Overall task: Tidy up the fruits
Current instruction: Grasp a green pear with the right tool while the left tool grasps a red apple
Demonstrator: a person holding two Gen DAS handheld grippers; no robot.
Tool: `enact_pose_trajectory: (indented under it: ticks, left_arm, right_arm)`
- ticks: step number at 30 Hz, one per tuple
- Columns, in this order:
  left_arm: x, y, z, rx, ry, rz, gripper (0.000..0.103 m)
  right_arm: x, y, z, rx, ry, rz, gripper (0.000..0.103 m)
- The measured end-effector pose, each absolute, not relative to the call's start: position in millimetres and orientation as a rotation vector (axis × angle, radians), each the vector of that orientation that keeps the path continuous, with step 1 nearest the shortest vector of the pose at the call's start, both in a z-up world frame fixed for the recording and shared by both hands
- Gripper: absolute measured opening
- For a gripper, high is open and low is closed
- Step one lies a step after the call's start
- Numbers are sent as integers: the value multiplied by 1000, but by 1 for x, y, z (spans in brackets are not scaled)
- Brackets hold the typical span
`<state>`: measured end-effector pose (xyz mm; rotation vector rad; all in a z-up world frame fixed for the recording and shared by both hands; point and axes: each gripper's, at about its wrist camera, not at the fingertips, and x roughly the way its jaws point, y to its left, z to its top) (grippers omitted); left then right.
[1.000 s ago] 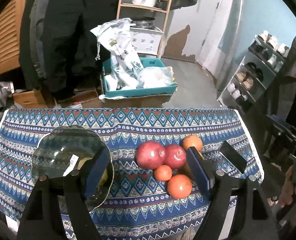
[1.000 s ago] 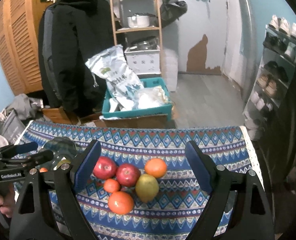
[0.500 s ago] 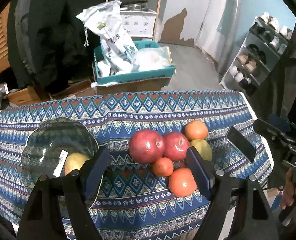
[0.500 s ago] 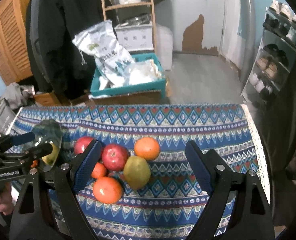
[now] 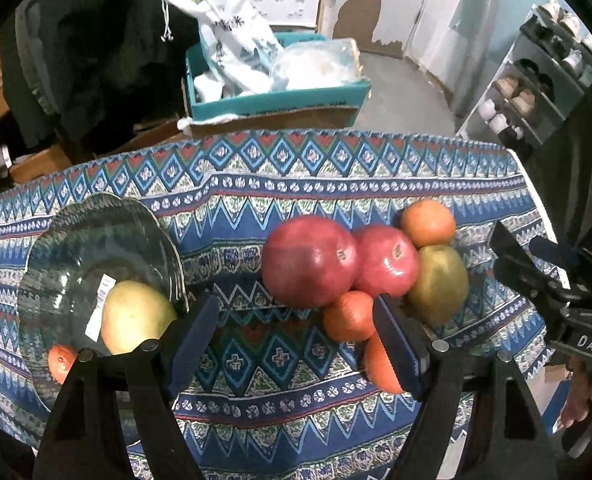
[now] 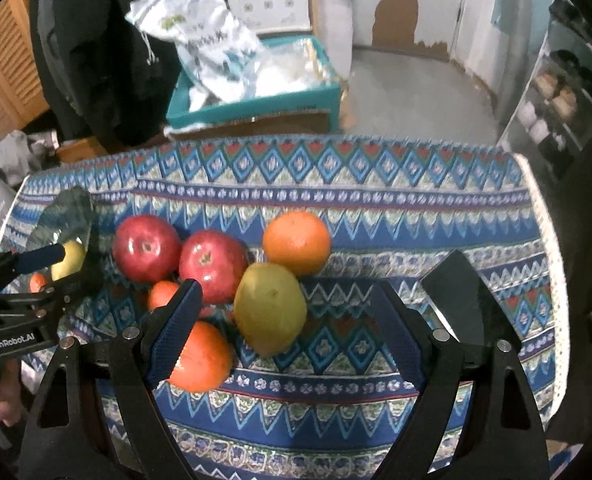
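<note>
A pile of fruit lies on the patterned cloth: two red apples (image 5: 308, 266) (image 5: 388, 260), a green-yellow pear (image 5: 440, 282), and three oranges (image 5: 428, 222) (image 5: 348, 316) (image 5: 380, 364). A glass plate (image 5: 91, 232) at the left holds a yellow pear (image 5: 133, 316) and a small orange (image 5: 59, 360). My left gripper (image 5: 296, 336) is open, low over the cloth between plate and pile. My right gripper (image 6: 291, 328) is open, with the pear (image 6: 269, 308) between its fingers and an orange (image 6: 199, 356) at its left finger.
A black phone (image 6: 468, 292) lies on the cloth right of the pile. Behind the table stand a teal box (image 5: 275, 100) with bags, a shelf, a dark coat and a shoe rack (image 5: 536, 80). The cloth's right edge (image 6: 552, 264) is close.
Both grippers have moved forward and down toward the fruit. The left one has drawn off the plate toward the pile. The right one now has the pear between its fingers.
</note>
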<state>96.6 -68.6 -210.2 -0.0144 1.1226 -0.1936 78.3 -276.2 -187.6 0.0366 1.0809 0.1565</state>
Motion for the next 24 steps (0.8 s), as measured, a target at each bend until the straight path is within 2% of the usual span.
enact_pose_trajectory:
  ticks: [20,24]
  left_arm:
    - [110,-71,-244,-17,1186,-183,80]
    - [113,-73,-245,-10,1187,-188,80]
  right_arm:
    - [101,-261,-273,-1,1271,204,86]
    - [106,-261,-281,15,1286,217,81]
